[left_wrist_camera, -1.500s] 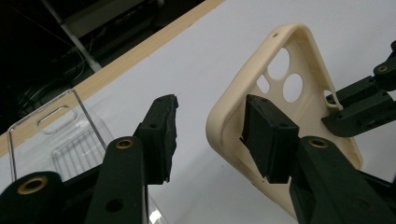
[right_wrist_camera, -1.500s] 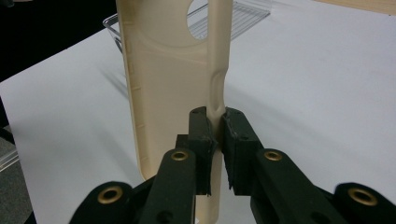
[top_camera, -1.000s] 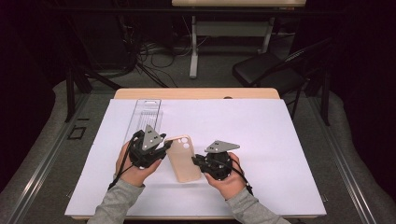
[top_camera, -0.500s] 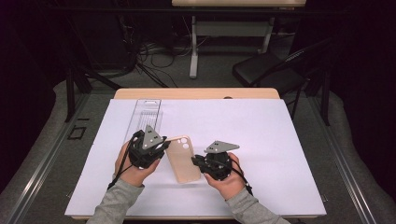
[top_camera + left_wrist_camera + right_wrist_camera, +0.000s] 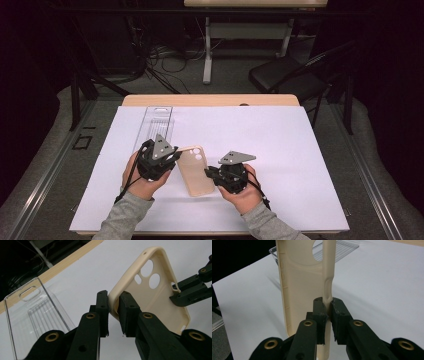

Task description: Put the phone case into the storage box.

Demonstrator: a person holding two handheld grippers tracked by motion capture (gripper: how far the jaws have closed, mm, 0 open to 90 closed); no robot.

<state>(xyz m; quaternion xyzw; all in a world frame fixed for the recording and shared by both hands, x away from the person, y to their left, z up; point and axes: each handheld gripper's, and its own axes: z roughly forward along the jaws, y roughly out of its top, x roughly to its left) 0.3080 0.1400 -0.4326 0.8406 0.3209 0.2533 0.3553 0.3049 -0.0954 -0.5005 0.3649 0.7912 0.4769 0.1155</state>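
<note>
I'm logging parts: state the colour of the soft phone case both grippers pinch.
Cream-beige soft phone case, plain and unpatterned; seen best in the left gripper view.

The clear tray (image 5: 30, 312) ran off the left gripper view's bottom edge; the phone case's (image 5: 304, 290) top was cropped, its underside probably hidden.

Cream phone case (image 5: 195, 170), held off the table

Soft and empty, camera holes at its far end, it is pinched by opposite long edges and tilted.

Phone case (image 5: 195, 170) now tilted slightly further, its top edge toward left gripper (image 5: 176, 153).
</note>
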